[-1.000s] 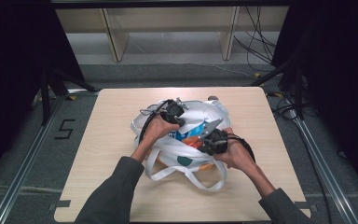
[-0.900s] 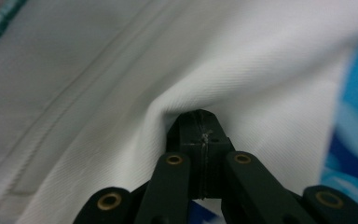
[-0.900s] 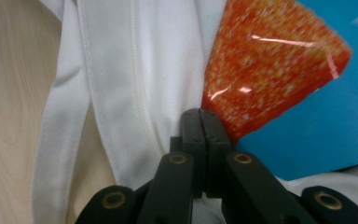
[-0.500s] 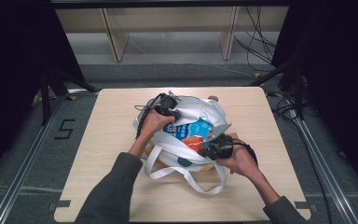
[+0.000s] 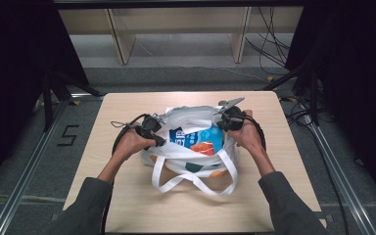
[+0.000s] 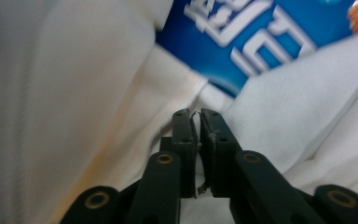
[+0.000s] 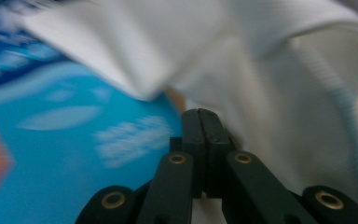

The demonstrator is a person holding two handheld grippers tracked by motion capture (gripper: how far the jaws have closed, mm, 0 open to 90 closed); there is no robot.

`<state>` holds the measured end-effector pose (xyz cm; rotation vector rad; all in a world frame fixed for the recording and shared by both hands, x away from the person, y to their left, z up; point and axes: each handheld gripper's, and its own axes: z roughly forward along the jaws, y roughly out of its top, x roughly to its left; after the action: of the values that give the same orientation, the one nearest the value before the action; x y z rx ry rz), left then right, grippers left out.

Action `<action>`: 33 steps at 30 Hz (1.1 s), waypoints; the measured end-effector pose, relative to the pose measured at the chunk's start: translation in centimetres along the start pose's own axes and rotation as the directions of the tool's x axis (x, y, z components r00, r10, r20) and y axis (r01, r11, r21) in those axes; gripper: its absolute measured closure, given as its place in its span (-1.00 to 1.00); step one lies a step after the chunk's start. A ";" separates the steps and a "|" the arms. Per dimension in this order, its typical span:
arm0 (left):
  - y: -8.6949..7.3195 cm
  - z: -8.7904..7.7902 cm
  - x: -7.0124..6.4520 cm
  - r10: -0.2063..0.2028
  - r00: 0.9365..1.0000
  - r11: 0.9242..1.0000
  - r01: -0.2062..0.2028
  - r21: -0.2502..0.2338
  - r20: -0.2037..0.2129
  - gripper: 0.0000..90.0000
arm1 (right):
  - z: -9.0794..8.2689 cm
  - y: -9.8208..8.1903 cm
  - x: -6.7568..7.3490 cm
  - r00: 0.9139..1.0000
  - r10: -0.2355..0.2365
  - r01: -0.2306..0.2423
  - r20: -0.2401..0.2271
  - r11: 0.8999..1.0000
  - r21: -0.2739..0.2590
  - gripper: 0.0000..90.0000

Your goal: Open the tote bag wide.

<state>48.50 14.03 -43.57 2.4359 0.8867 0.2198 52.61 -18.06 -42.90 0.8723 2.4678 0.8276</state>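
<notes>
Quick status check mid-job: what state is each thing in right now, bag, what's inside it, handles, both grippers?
White tote bag: on the table, mouth pulled open.
Blue snack packet: lying inside the bag, partly exposed.
Bag handles: slack, looped on the table toward the person.
Left gripper: nearly shut, pinching bag fabric.
Right gripper: shut at the bag's rim.

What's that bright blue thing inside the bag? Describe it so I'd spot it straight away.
Start at the pale wooden table and find the white cloth bag at its middle, held open between two hands. The blue packet lies in the bag's mouth, with white lettering and an orange patch at its lower edge. It is the one glossy, vivid thing among plain white fabric and looping white handles.
</notes>
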 end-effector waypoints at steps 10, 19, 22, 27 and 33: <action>0.3 -1.0 -1.6 0.134 0.990 0.984 -0.129 0.124 -0.036 0.90 | 1.5 -0.2 -0.6 0.998 0.034 -0.039 0.048 0.993 0.108 1.00; 0.9 -1.5 -0.8 -0.006 0.999 0.987 -0.002 -0.160 -0.051 0.79 | -5.1 -0.5 1.7 0.993 0.051 -0.070 -0.108 0.981 -0.183 1.00; 1.0 -1.4 -0.5 -0.027 0.998 0.982 0.016 -0.188 -0.056 0.79 | -5.9 -0.8 2.9 0.991 0.006 -0.031 -0.135 0.982 -0.184 1.00; 1.1 -1.0 1.0 -0.078 0.995 0.982 0.065 -0.178 -0.066 0.81 | -6.7 -3.0 6.5 0.978 -0.098 0.072 -0.185 0.987 -0.143 1.00; -0.3 0.3 3.6 -0.176 0.983 0.970 0.166 -0.176 -0.045 0.98 | -5.7 -5.9 7.6 0.972 -0.102 0.088 -0.213 0.993 -0.074 1.00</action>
<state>51.17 16.41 -44.06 2.1910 1.0538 0.2948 41.50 -18.95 -43.68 0.6654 2.6291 1.0097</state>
